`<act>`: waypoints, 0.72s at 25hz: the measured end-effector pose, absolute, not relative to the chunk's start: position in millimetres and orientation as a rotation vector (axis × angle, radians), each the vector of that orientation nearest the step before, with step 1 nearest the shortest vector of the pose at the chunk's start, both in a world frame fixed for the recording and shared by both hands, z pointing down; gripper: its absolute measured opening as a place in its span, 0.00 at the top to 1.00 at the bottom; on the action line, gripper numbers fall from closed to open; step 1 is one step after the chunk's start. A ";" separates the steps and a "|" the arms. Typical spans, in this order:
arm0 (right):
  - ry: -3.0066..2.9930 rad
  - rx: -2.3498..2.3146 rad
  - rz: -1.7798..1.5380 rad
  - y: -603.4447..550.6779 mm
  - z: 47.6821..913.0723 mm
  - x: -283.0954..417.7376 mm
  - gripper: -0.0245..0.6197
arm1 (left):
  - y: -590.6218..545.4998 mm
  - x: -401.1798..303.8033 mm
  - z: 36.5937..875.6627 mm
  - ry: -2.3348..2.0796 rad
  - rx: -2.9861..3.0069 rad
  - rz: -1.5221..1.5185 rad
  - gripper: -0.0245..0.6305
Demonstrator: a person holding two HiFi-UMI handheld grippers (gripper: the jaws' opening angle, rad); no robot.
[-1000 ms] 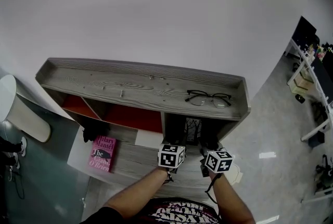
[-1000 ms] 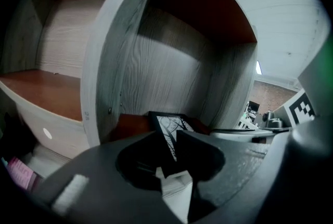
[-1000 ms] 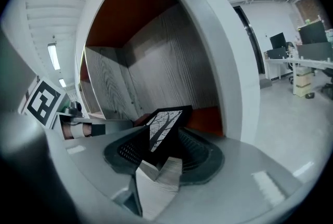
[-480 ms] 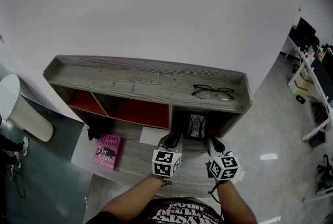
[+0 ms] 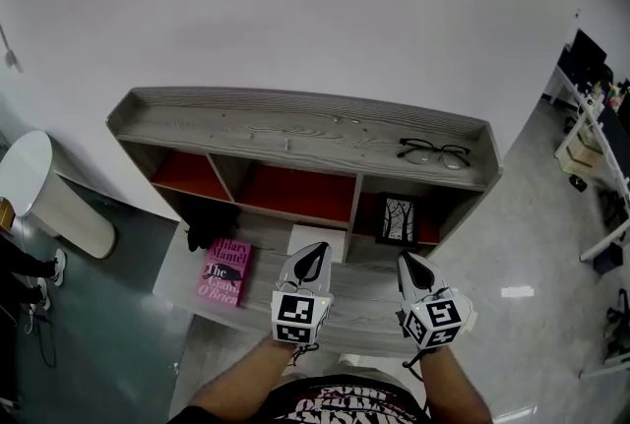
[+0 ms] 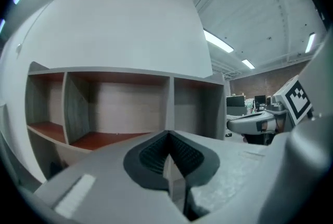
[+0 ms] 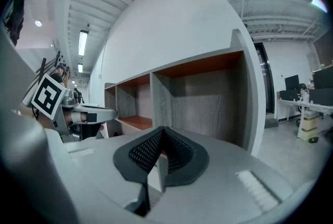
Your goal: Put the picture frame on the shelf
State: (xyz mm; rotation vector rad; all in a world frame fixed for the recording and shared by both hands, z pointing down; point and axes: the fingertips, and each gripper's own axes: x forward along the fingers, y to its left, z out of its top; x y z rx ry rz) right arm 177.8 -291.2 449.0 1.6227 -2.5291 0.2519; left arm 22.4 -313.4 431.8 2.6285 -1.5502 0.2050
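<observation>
L gripper (image 5: 315,253) & R gripper (image 5: 409,263) both closed, empty, by front edge of shelf (image 5: 295,132); picture frame (image 5: 399,220) upright in right-end bay, looks placed, so back hands straight out w/o nudging it.

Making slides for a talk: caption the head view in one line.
Frame stands in the shelf's right cubby; left gripper and right gripper shut, empty, before it.

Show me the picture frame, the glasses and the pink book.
picture frame (image 5: 399,219): head view, middle of its print.
glasses (image 5: 434,153): head view, middle of the pair.
pink book (image 5: 227,272): head view, middle of its cover.
</observation>
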 end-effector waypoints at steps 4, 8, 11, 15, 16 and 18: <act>-2.518 1.641 0.226 -271.9 439.7 163.4 0.92 | -294.2 -16.8 419.6 -1.568 2.597 0.178 0.96; -2.512 1.656 0.193 -247.3 427.9 148.6 0.92 | -272.1 -45.7 403.7 -1.593 2.616 0.172 0.96; -2.507 1.667 0.193 -224.6 423.5 139.4 0.92 | -252.8 -58.3 395.8 -1.594 2.646 0.180 0.96; -2.486 1.688 0.184 -197.2 417.0 131.4 0.92 | -227.4 -70.6 388.8 -1.568 2.676 0.174 0.96; -2.478 1.695 0.179 -189.8 415.5 130.1 0.92 | -221.1 -74.6 388.0 -1.563 2.678 0.171 0.96; -2.467 1.710 0.169 -174.8 412.1 129.3 0.92 | -209.6 -83.2 386.9 -1.563 2.677 0.170 0.96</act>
